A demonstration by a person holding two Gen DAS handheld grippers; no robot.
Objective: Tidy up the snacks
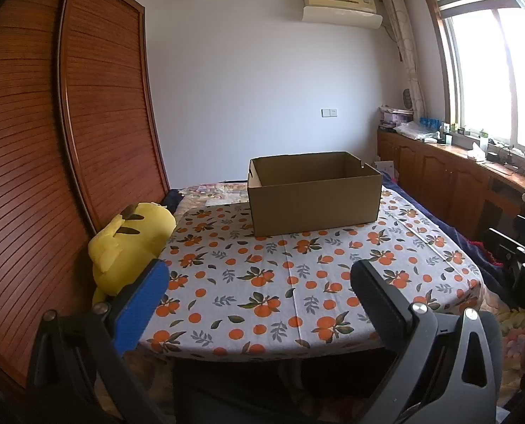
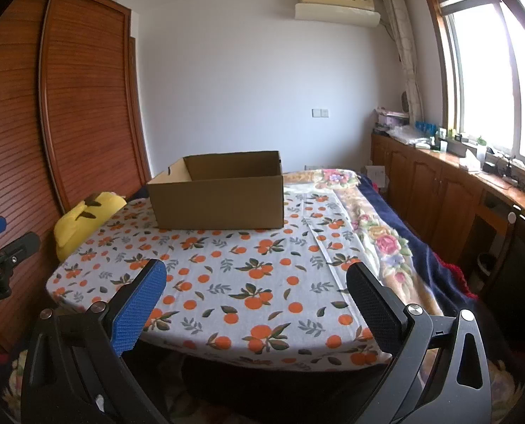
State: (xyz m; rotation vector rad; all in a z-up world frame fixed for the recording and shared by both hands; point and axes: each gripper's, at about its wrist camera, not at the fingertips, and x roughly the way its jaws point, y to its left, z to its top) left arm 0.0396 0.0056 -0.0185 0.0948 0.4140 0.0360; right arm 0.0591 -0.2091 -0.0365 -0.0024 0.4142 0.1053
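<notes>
Covering the table with an orange-print cloth, and bearing at the far side an open cardboard box, flaps absent, interior floor hidden by the near wall. Lying beside the table's left edge, a yellow plush toy, half cut off behind the blue pad. Standing along the left, a slatted wooden wardrobe; mounted high on the white wall, an air conditioner; running under the bright window, wooden cabinets with small clutter too blurred to name. Hovering above the near table edge, left gripper spread wide, grasping nothing. Likewise right gripper, fingers released and apart. Showing no snacks in either view; cannot tell whether any sit inside the box.
</notes>
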